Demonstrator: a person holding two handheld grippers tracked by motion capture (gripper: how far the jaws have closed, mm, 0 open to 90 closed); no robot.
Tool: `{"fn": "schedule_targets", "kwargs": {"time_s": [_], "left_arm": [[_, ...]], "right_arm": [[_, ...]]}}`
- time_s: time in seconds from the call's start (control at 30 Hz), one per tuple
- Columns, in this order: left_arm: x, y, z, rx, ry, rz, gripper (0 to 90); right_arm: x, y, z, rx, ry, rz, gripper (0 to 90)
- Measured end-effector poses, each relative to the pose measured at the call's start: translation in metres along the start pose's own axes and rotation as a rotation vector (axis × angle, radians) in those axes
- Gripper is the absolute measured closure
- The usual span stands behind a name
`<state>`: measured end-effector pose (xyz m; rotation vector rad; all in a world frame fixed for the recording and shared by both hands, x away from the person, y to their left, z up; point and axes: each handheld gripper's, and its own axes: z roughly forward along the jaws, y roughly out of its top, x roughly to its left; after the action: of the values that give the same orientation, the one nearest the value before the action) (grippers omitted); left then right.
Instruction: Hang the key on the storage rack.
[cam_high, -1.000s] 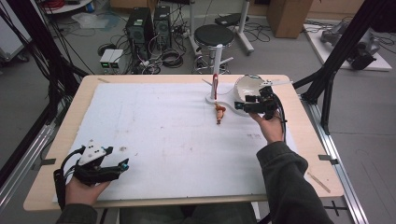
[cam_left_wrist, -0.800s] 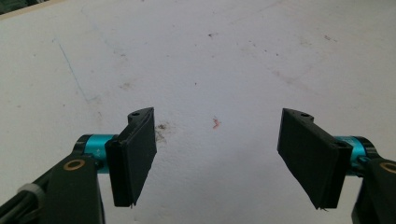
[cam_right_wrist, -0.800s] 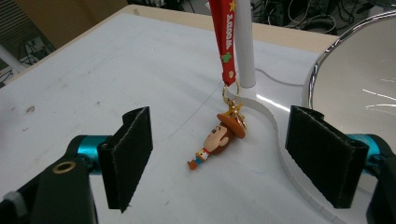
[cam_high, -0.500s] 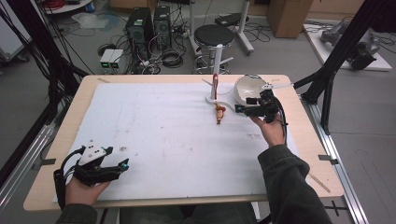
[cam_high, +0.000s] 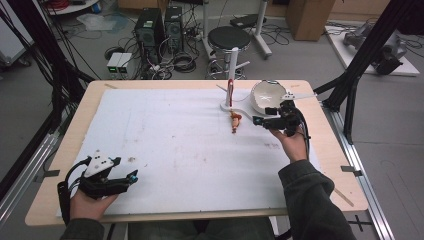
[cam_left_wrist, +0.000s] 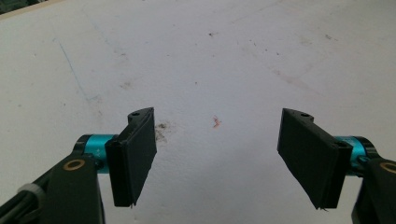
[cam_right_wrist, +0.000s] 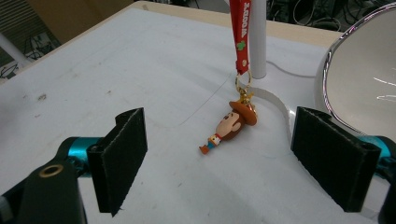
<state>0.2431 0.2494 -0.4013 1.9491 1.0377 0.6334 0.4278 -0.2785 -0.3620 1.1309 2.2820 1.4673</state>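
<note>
A small cowboy figure keychain (cam_right_wrist: 231, 126) lies on the white mat (cam_high: 175, 130). Its red strap (cam_right_wrist: 242, 32) hangs from a white post (cam_right_wrist: 257, 37) on a flat white stand. In the high view the figure (cam_high: 234, 121) is just left of my right gripper (cam_high: 257, 120). The right gripper (cam_right_wrist: 226, 156) is open; its jaws have just been opening, and the figure lies ahead of them, untouched. My left gripper (cam_high: 132, 176) rests near the front left of the mat. In its own view the left gripper (cam_left_wrist: 217, 154) is open over bare mat.
A shiny white bowl (cam_high: 265, 95) stands right behind my right gripper, close to the stand (cam_high: 231, 85). The bowl's rim (cam_right_wrist: 327, 93) is beside the right jaw. The wooden table edge (cam_high: 330, 150) borders the mat. A stool and computer towers stand beyond the table.
My right gripper has drawn back slightly to the right of the figure, its jaws wider apart. The figure and the left hand have stayed put.
</note>
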Motion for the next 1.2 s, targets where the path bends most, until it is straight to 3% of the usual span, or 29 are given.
{"fn": "schedule_targets", "kwargs": {"time_s": [0.4,0.73,1.2], "left_arm": [[0.002,0.000,0.000,-0.001,0.009,-0.010,28.4],[0.003,0.000,-0.001,-0.003,0.010,-0.008,28.2],[0.003,-0.001,-0.001,-0.004,0.013,-0.018,28.2]], "right_arm": [[0.004,-0.011,-0.010,0.007,0.006,-0.006,14.8],[0.018,-0.012,-0.017,0.013,0.011,-0.062,13.7],[0.019,-0.038,-0.024,0.027,0.002,-0.069,12.8]]}}
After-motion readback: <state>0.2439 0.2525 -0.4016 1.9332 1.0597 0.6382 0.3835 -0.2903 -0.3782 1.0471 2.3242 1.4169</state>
